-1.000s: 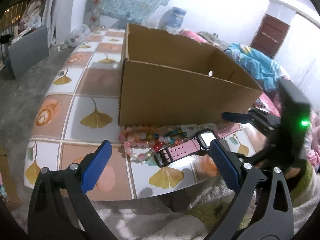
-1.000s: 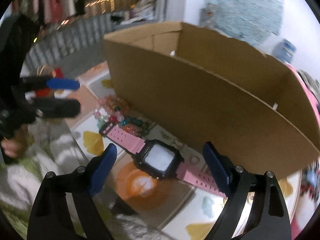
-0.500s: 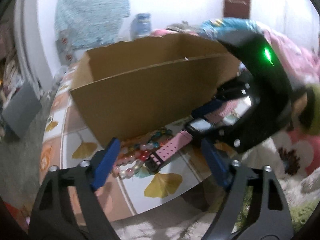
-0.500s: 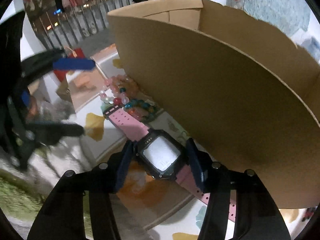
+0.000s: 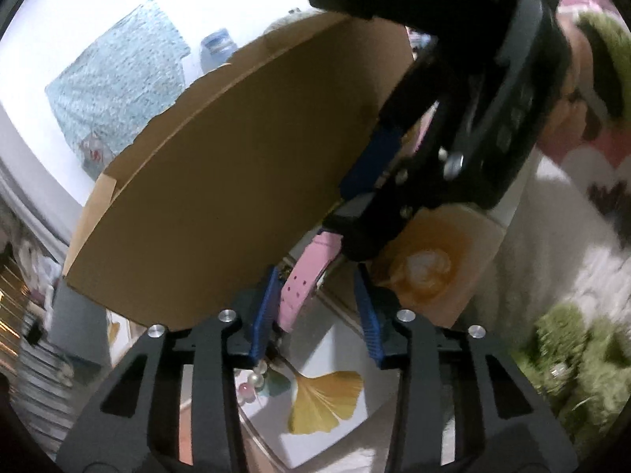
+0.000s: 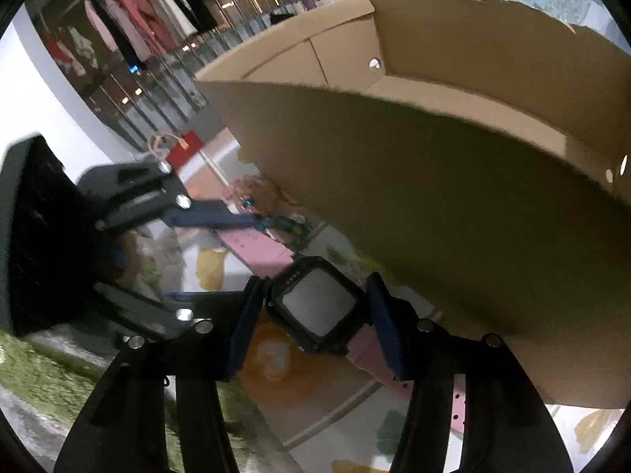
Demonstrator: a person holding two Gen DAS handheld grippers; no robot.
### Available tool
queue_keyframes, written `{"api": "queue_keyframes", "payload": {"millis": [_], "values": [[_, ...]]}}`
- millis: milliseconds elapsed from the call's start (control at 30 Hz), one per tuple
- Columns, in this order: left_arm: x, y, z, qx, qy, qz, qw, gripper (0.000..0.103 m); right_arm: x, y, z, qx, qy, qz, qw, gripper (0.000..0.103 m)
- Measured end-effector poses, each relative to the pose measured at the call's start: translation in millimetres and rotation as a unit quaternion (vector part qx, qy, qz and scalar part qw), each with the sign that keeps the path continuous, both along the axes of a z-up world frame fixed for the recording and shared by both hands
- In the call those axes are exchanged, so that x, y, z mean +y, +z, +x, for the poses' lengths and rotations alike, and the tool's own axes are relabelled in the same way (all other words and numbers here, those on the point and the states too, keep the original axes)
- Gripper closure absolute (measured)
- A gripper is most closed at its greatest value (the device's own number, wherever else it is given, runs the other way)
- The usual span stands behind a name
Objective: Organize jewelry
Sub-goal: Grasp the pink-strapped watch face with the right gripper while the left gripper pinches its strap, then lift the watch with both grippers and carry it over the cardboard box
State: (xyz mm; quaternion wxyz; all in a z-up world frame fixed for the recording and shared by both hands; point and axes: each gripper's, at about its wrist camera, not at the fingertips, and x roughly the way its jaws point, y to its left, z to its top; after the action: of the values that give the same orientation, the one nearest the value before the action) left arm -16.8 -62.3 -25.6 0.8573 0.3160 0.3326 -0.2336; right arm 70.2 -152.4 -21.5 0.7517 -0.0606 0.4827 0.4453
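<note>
Beside the tall corrugated wall of an open cardboard box (image 6: 453,213), a pink watch (image 6: 319,307) lies on a glossy tabletop (image 5: 327,425) printed with yellow ginkgo leaves and peach squares. Its square black case with a pale, flat screen sits between the blue rubber pads of the right gripper (image 6: 315,315), and both pads press against the sides of the case, so the jaws are closed on it at about half their reach. One perforated pink strap trails under the right finger, smooth and matte; the other runs away toward the left gripper (image 5: 315,303). That gripper's jaws have just been closing and now stand narrow around the strap's free end: the strap lies close against the left pad, while a sliver of gap shows at the other pad, so the hold looks incomplete, though blur makes this hard to judge. Round, glossy beads (image 5: 254,380) in pearl white and pink peek out below the left fingers on the table. More beads, teal and pink, lie bunched at the foot of the box wall. Fluffy green and white fabric (image 5: 572,354) spreads beyond the table's edge.
</note>
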Motion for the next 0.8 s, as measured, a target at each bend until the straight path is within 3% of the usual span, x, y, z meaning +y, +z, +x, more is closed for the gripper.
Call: {"api": "queue_keyframes", "payload": {"millis": [133,233,300,433,533,600,800], "values": [[-4,-1,-2,-0.002,-0.005,0.013,0.9999,0.076,0,2,1,0.009,0.003,0.023,1.000,0.050],[-3,-5,0,-0.002,0.003,0.023,0.9997,0.097,-1,2,0,0.009,-0.008,0.034,0.999,0.050],[0,-3,2,0.011,0.006,0.009,0.9999,0.098,-5,0,1,0.011,-0.025,0.043,0.999,0.050],[4,2,6,0.030,0.010,-0.014,0.9994,0.098,-19,1,-8,-0.012,-0.086,0.037,0.996,0.037],[4,2,5,0.034,0.007,-0.013,0.9993,0.099,-24,7,-28,-0.065,-0.120,0.004,0.991,0.037],[3,1,5,0.034,0.003,-0.008,0.9994,0.099,-21,12,-45,-0.117,-0.126,-0.045,0.984,0.037],[-3,5,26,0.028,0.000,0.010,0.9996,0.099,14,0,-65,-0.217,-0.095,-0.163,0.958,0.058]]}}
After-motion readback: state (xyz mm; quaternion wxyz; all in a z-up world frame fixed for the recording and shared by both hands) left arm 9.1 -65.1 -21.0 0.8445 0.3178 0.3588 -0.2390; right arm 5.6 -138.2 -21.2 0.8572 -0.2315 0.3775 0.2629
